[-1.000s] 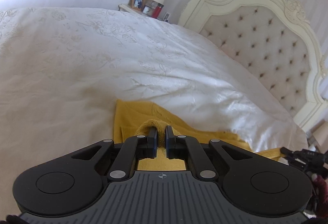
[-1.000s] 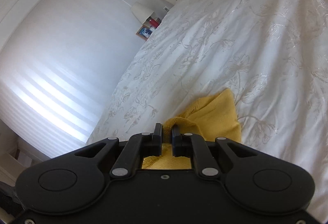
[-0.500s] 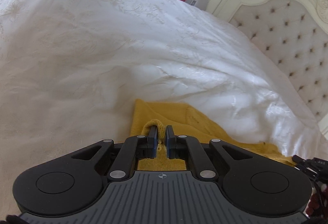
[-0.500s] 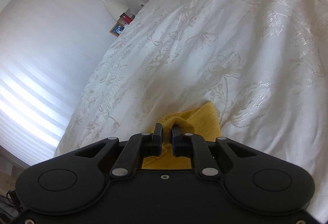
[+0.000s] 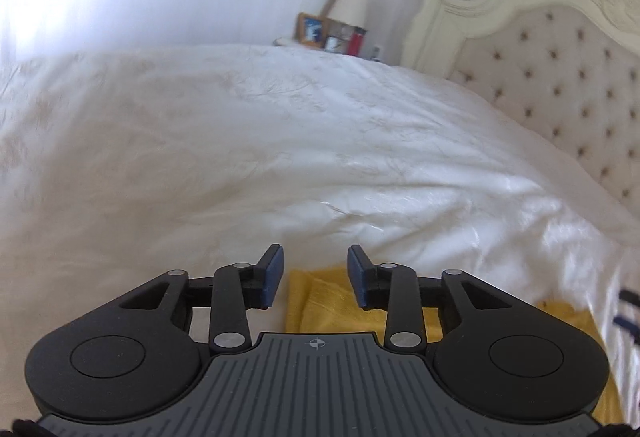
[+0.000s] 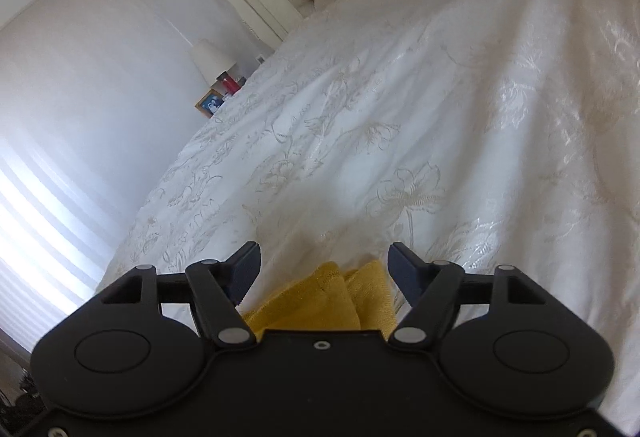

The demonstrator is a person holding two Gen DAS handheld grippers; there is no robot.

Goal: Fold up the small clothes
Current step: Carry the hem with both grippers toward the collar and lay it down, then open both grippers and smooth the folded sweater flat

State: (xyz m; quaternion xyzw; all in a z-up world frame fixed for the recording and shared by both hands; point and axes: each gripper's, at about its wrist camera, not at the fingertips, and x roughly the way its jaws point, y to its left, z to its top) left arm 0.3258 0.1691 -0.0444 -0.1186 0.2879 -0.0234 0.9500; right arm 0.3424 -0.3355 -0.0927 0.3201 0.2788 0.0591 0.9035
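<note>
A mustard-yellow garment point(image 5: 324, 301) lies on the white embroidered bedspread point(image 5: 240, 157). In the left wrist view my left gripper point(image 5: 315, 265) is open and empty, with the cloth's folded corner lying below and between its fingers. In the right wrist view my right gripper point(image 6: 324, 261) is open wide and empty, with a bunched end of the same yellow garment point(image 6: 332, 301) lying just under it on the bedspread point(image 6: 400, 157). Most of the garment is hidden behind the gripper bodies.
A cream tufted headboard point(image 5: 560, 69) stands at the right. A nightstand with a lamp point(image 5: 350, 3), a photo frame point(image 5: 312, 29) and a red bottle point(image 5: 357, 41) stands beyond the bed's far edge. The wall with a bright window point(image 6: 36, 205) lies to the left.
Both grippers have opened and let go of the yellow garment, which now lies on the bed. Both have lifted and pulled back a little.
</note>
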